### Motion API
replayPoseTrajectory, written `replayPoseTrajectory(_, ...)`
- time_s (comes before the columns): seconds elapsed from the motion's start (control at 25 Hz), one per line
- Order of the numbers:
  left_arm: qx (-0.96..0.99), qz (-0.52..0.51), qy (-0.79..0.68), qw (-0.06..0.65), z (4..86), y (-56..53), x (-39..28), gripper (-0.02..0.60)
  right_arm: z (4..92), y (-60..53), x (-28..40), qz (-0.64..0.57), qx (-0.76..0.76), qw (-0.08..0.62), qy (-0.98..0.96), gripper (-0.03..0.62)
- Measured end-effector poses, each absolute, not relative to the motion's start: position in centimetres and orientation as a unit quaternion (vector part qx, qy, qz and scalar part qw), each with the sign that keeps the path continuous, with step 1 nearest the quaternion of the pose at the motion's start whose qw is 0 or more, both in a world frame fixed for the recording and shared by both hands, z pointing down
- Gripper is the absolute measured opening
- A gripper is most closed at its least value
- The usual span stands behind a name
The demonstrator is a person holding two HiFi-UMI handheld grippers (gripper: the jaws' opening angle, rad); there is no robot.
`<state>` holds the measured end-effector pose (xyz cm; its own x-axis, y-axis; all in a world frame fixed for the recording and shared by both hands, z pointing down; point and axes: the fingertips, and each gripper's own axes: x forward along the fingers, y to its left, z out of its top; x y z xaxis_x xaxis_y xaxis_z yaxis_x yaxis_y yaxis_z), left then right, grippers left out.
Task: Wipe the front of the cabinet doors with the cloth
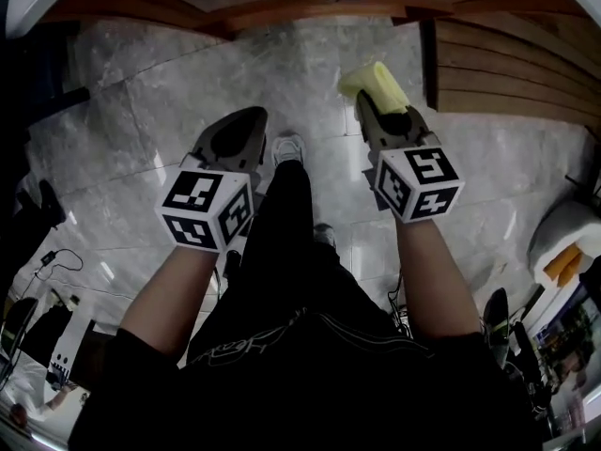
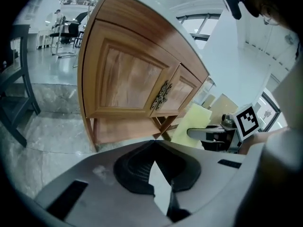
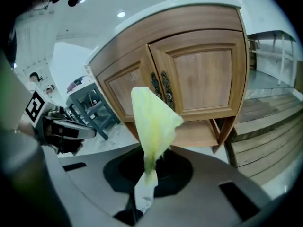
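The wooden cabinet (image 1: 282,3) stands ahead on legs, seen from above in the head view. Its two panelled doors (image 2: 130,82) (image 3: 199,74) are closed, with ornate metal handles (image 2: 162,96) (image 3: 162,86) at the middle seam. My right gripper (image 1: 377,103) (image 3: 147,171) is shut on a pale yellow cloth (image 1: 374,85) (image 3: 151,122) (image 2: 191,124), which sticks up past the jaws. It hangs in the air short of the doors. My left gripper (image 1: 244,125) (image 2: 154,145) is level with it on the left, jaws together and holding nothing.
A slatted wooden platform (image 1: 516,73) (image 3: 272,141) lies right of the cabinet. A grey stool (image 3: 90,105) stands to its left, and a dark chair (image 2: 19,79) further left. The floor is grey marble (image 1: 141,120). A white bin (image 1: 568,238) and cables clutter the floor's edges.
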<state>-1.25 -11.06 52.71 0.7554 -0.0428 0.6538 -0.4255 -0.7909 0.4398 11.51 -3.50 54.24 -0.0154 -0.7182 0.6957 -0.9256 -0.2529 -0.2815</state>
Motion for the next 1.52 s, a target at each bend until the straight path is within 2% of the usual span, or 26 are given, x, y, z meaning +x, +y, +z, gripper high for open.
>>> replayPoseTrajectory(0.24,0.92,0.269,-0.109,0.264,45.4,-6.5,-2.4,0.006,45.2,1.2,7.4,0.367,0.646,0.106,-0.661,0.041)
replayPoseTrajectory(0.44,0.935,0.224,-0.084,0.263,35.7,-0.3,-5.0,0.006,34.9,7.7,2.4,0.359,0.606,0.06,-0.708,0.041)
replayPoseTrajectory(0.8,0.972,0.123,-0.051,0.194,15.9,10.4,-10.0,0.006,16.1,17.9,-2.4,0.205,0.599,0.092,-0.768,0.041)
replayPoseTrajectory(0.92,0.977,0.121,-0.04,0.17,11.5,14.6,-12.0,0.006,12.4,21.9,-4.4,0.204,0.59,0.097,-0.775,0.041)
replayPoseTrajectory(1.24,0.991,0.068,-0.037,0.111,0.4,20.2,-13.7,0.006,2.5,26.9,-7.8,0.164,0.561,0.049,-0.81,0.041)
replayPoseTrajectory(1.52,0.995,0.058,-0.005,0.086,-3.0,24.3,-13.8,0.006,-1.5,30.3,-9.2,0.135,0.563,0.042,-0.815,0.041)
